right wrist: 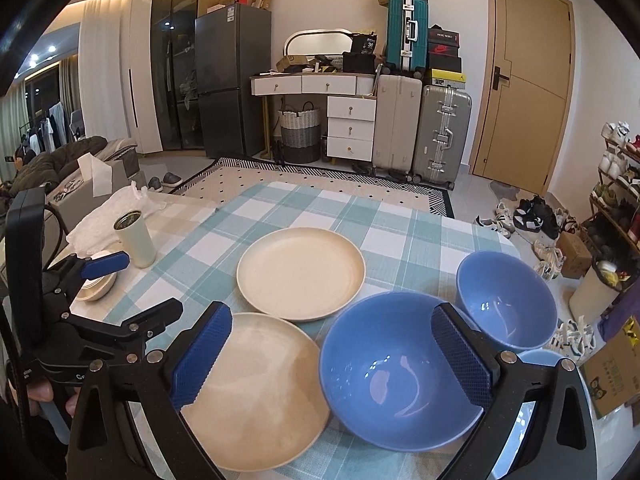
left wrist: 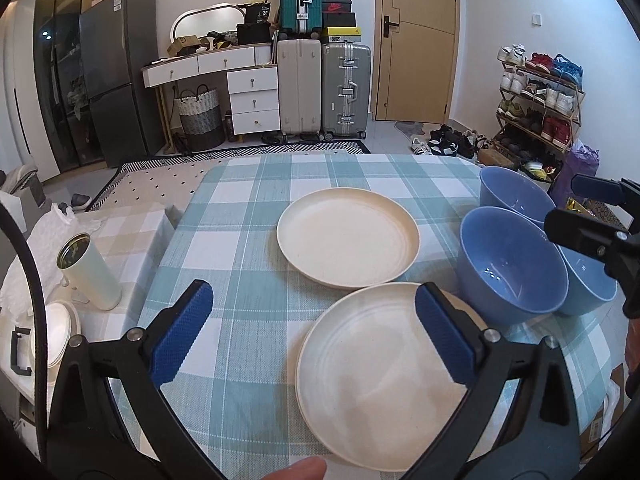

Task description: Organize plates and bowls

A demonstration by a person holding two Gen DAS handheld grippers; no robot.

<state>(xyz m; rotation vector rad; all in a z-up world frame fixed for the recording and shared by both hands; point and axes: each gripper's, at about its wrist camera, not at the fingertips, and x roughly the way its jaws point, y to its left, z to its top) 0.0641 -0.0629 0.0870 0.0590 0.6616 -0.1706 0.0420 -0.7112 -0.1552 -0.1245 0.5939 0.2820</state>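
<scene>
Left gripper [left wrist: 314, 332] and right gripper [right wrist: 334, 354], both with jaws spread wide and holding nothing. Each hovers over the table's near edge, side by side.

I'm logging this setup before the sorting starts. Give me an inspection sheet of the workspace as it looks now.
Surface: table under a teal and white checked cloth, flat.
Job's things: two round cream plates, near and far, lying apart; three blue bowls, the big one, a rear one, a third mostly hidden.
Clutter: cream cylindrical tumbler, crumpled white paper, small white lidded dish.
Grippers: left gripper open over the near plate; right gripper open, holding nothing, above the big bowl.
Cables: nothing seen.
Surroundings: suitcases, shoe rack, grey fridge.
</scene>
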